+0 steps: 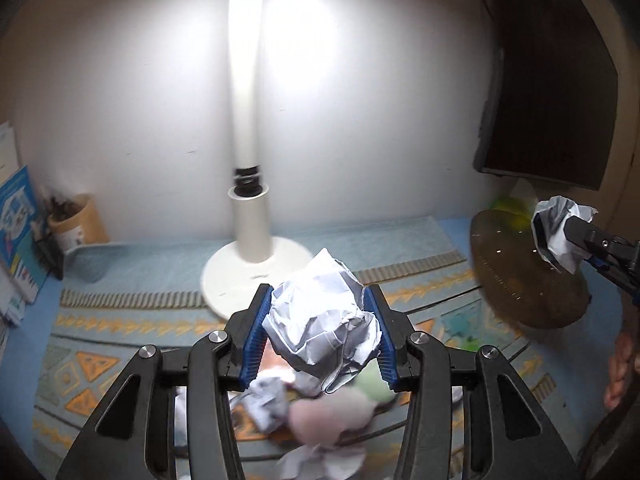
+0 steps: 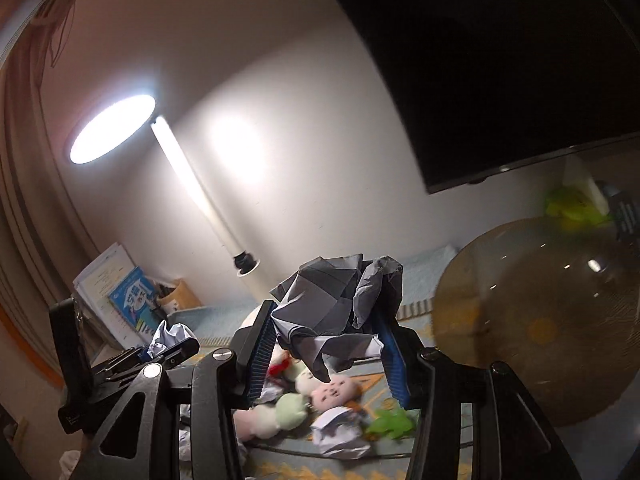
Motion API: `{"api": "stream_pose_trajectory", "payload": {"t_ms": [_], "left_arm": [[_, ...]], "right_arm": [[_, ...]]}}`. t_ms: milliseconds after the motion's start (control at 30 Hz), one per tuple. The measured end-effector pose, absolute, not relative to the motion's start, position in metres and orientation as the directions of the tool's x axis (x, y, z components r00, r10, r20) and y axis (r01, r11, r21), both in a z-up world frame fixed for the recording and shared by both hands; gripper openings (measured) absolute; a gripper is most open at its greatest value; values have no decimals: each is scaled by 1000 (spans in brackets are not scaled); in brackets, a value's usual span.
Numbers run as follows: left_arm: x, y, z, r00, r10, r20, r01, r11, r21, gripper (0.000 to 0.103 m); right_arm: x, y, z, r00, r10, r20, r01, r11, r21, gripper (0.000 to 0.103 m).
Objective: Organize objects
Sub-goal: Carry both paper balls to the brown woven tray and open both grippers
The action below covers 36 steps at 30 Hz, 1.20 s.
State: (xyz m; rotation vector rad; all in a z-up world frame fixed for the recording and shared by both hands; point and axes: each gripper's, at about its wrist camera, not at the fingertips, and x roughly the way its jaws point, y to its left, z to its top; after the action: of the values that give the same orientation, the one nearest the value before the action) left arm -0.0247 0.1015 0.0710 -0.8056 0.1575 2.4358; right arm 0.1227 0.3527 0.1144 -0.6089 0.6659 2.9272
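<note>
Both grippers are holding paper, lifted above the rug (image 1: pixel 120 320). Left gripper (image 1: pixel 320 332) is clamping a white paper ball (image 1: pixel 320 320) just in front of the lamp (image 1: pixel 248 160) base. Right gripper (image 2: pixel 328 344) is pinching a grey paper wad (image 2: pixel 336 308) right of the lamp, beside the brown basket (image 2: pixel 540 320). Soft toys (image 2: pixel 320 392) are lying below, blurred.

**Both tools closed on crumpled paper**

The left tool (image 1: pixel 320 320) is clamping a crumpled white paper ball (image 1: pixel 324 320) between its blue-padded fingers (image 1: pixel 254 338), jaws partly apart around it. The right tool (image 2: pixel 326 344) is gripping a second paper wad (image 2: pixel 336 312) the same way, held raised. In the left wrist view the right tool is reaching in from the right edge, and part of the person's hand (image 1: pixel 620 364) is showing below it.
</note>
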Motion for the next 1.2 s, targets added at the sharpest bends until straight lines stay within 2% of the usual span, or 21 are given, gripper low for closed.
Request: {"api": "stream_pose_trajectory", "payload": {"t_ms": [200,400,467,500,533,567,600,633,667,800,933,1200], "left_arm": [[-18,206,79,-537,607,-586,-709,-701,-76,43],[1,300,58,-373,684,-627,-834,-544,-97,43],[3,321,44,-335,684,-648,-849,-517,-107,44],[2,330,36,-307,682,-664,-856,-502,-120,46],[-1,339,26,-270,673,-689,-862,-487,-138,57],[-4,345,16,-219,657,-722,-864,-475,-170,69],[-9,352,3,-131,636,-760,-860,-455,-232,103],[-9,357,-1,-62,649,-759,-873,-404,-274,103],[-5,360,-4,-53,632,-773,-879,-398,-265,103],[19,359,7,-209,593,-778,-901,-427,-83,102],[21,350,24,-275,597,-754,-890,-454,-35,102],[9,308,56,-398,571,-718,-841,-540,37,102]], "right_arm": [[125,420,114,-882,125,-455,-314,-875,369,47],[125,464,95,-827,177,-533,-420,-826,376,47],[120,472,85,-799,173,-575,-441,-819,366,53],[115,473,78,-780,174,-601,-457,-814,358,60],[111,475,72,-757,178,-629,-477,-808,346,86],[107,475,66,-730,188,-657,-500,-802,326,103],[104,476,62,-706,198,-680,-520,-797,308,103],[102,477,59,-689,204,-696,-533,-793,296,103],[101,476,57,-685,201,-700,-533,-794,294,103],[99,463,59,-686,209,-697,-522,-809,272,103],[104,448,73,-705,241,-667,-511,-825,242,103],[110,408,115,-774,218,-594,-452,-847,278,103]]}}
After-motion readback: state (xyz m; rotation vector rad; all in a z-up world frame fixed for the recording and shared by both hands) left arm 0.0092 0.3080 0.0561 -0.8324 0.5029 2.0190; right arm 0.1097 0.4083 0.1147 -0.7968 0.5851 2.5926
